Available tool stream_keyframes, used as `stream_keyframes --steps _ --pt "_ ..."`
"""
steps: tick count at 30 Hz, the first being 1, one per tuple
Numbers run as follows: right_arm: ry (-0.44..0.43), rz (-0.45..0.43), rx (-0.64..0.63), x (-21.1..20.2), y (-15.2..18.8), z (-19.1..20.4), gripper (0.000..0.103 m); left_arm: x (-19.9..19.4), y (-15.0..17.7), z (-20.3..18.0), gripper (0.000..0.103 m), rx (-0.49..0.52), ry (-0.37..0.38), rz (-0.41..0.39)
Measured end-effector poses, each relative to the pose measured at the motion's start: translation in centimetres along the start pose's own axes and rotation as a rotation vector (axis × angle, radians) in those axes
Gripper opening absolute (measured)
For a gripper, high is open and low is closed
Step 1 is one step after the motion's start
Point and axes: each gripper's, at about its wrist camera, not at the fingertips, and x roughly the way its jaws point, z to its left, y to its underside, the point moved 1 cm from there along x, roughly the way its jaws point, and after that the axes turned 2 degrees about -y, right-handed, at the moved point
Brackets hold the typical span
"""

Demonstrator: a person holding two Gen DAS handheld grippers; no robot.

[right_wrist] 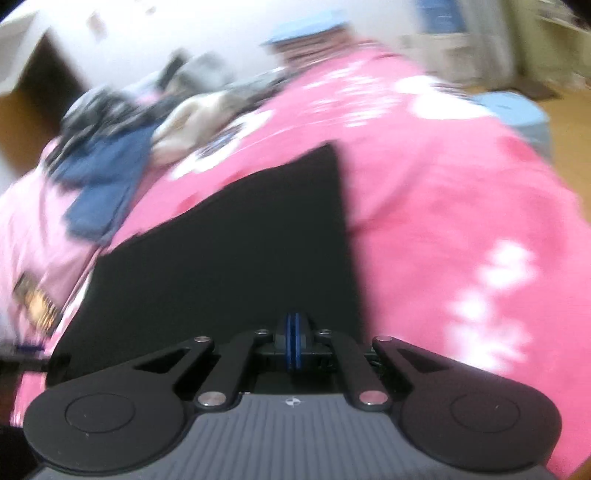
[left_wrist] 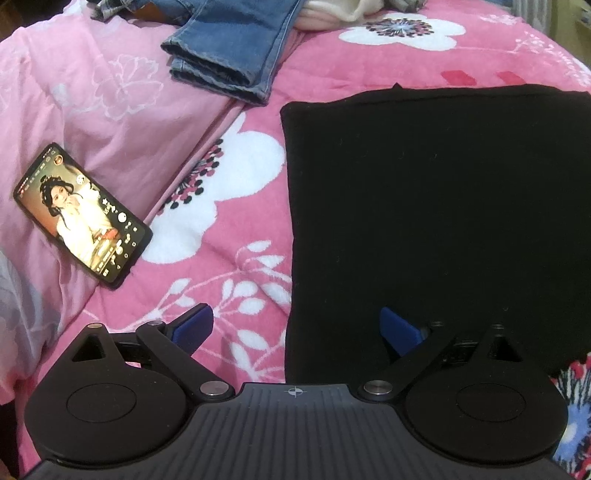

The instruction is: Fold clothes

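Note:
A black garment [left_wrist: 436, 221] lies flat on the pink flowered bedspread [left_wrist: 221, 258], folded into a neat rectangle. My left gripper [left_wrist: 295, 317] is open just above its near left edge. One blue fingertip [left_wrist: 199, 319] is over the bedspread and the other over the black cloth, with nothing between them. The right wrist view is blurred by motion. There my right gripper [right_wrist: 294, 325] is shut, its blue pads pressed together, and I see nothing in them. It hovers over the near part of the black garment [right_wrist: 229, 258].
Folded blue jeans [left_wrist: 229, 48] lie at the far side of the bed, beside a cream garment [left_wrist: 332, 14] and other loose clothes [right_wrist: 177, 122]. A phone [left_wrist: 81, 214] with a lit screen rests on the pink cover at the left. The bed's right edge drops to a wooden floor [right_wrist: 569, 110].

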Motion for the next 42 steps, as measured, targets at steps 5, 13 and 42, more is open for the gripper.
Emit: stream_keyframes --steps 5,13,42 --pt "0.121 -0.088 0.084 -3.0 -0.3 -4.0 0.003 -0.2 -0.2 -0.1 0.099 0.009 -0.012 0.009" --pt "0.098 -0.099 -0.183 -1.6 -3.2 0.2 0.003 -2.2 -1.1 -1.6 0.099 0.079 -0.066 -0.060" --pt "0.210 -0.035 -0.362 3.8 -7.7 0.8 0.002 -1.0 -0.5 0.5 0.099 0.002 0.002 -0.023"
